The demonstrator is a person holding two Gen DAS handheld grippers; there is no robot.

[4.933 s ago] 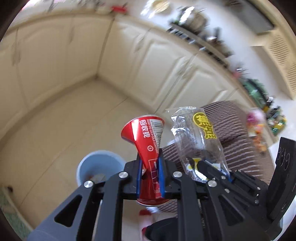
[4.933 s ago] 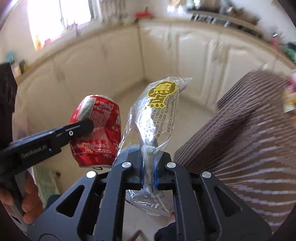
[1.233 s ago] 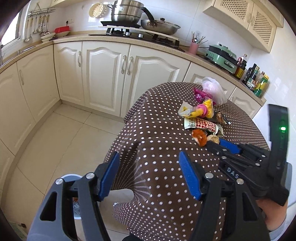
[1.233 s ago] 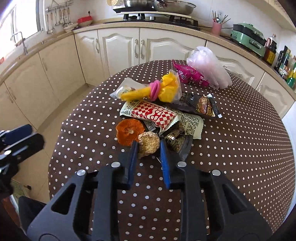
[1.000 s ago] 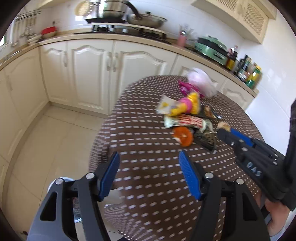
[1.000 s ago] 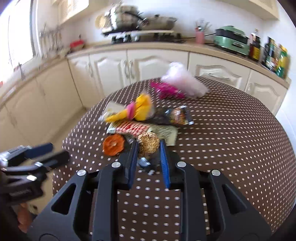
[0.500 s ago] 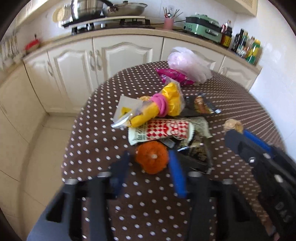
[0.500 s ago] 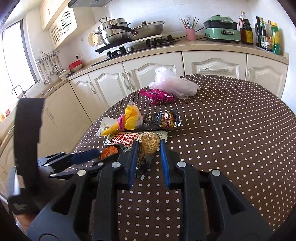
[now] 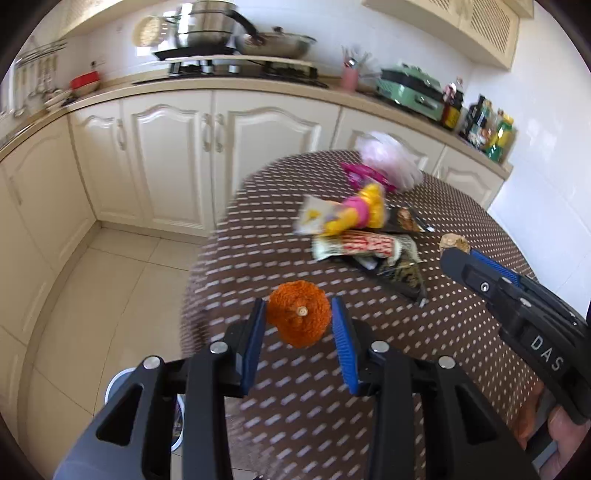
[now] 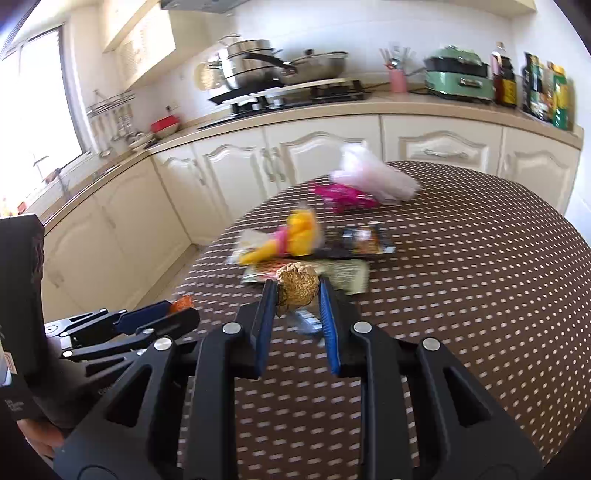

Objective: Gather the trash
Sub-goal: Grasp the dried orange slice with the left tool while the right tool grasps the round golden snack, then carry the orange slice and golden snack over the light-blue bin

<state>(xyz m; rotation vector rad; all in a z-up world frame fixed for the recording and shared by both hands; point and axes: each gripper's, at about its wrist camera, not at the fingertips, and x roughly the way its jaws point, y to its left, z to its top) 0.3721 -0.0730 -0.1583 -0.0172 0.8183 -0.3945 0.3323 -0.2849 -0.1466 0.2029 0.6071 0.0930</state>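
Note:
My left gripper [image 9: 298, 314] is shut on an orange peel [image 9: 298, 317] and holds it above the near edge of the dotted brown table [image 9: 461, 325]. My right gripper [image 10: 297, 291] is shut on a crumpled tan-gold scrap [image 10: 297, 286], held above the table [image 10: 480, 295]. The right gripper also shows at the right of the left wrist view [image 9: 458, 254], the left gripper at the left of the right wrist view [image 10: 177, 314]. More trash lies on the table: a yellow-pink wrapper [image 9: 354, 214], a red-checked packet [image 9: 362, 245], dark wrappers [image 9: 402, 275], a pink wrapper [image 9: 364, 175] and a white plastic bag [image 9: 388, 158].
A pale blue bin [image 9: 118, 384] stands on the tiled floor, low left of the table. Cream kitchen cabinets [image 9: 166, 155] and a counter with pots [image 9: 221, 33] run behind. Bottles [image 9: 491, 129] stand at the counter's right end.
The left gripper has closed on the orange peel and lifted it off the table. The right gripper has risen with its tan-gold scrap. Both views are swinging left.

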